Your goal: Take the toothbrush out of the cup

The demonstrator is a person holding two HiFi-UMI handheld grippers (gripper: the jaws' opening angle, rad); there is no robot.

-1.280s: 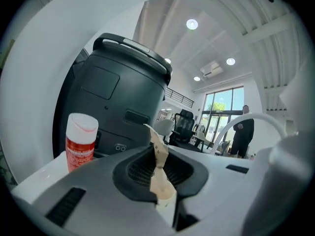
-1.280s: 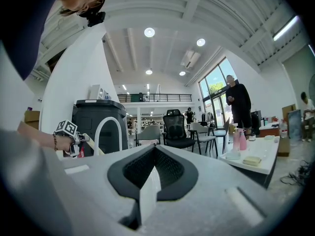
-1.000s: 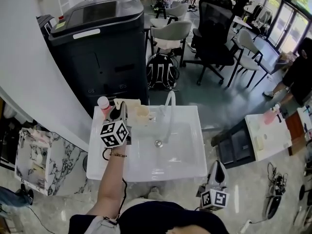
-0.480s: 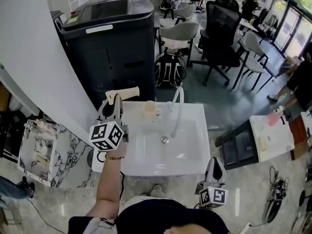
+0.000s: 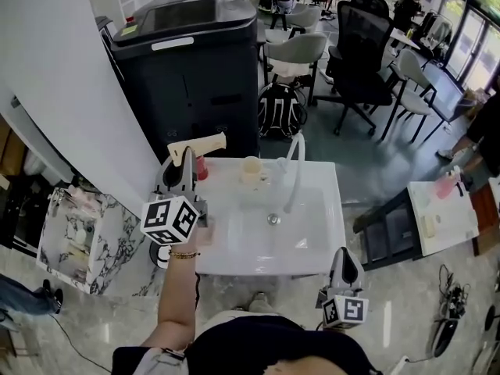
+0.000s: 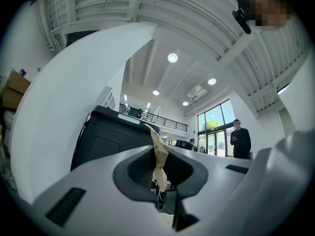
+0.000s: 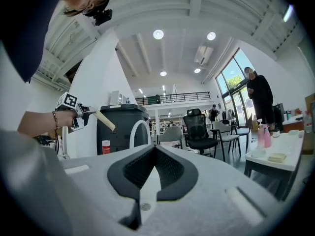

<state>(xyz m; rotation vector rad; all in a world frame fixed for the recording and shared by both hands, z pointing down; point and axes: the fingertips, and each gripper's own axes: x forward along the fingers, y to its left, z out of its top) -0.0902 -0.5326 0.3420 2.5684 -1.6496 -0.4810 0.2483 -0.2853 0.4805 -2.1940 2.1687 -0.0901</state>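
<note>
My left gripper [image 5: 185,158] is shut on a beige toothbrush [image 5: 197,145], which sticks out to the right, raised above the back left corner of the white sink [image 5: 234,256]. In the left gripper view the toothbrush [image 6: 159,154] stands pinched between the jaws of my left gripper [image 6: 160,183]. The pale cup [image 5: 251,169] stands on the sink's back rim, to the right of the toothbrush and apart from it. My right gripper [image 5: 344,267] is shut and empty off the sink's front right corner. The right gripper view shows the toothbrush [image 7: 105,120] held in the air, and my right gripper [image 7: 150,177] with its jaws together.
A red bottle [image 5: 201,166] stands on the rim under the left gripper. A white curved faucet [image 5: 294,170] rises behind the basin. A black printer [image 5: 191,61] stands behind the sink, with office chairs [image 5: 363,61] further back. A small table [image 5: 443,213] is at the right.
My left gripper has risen from the sink's back rim with the toothbrush in it, away from the cup. The right gripper has stayed low by the front right corner.
</note>
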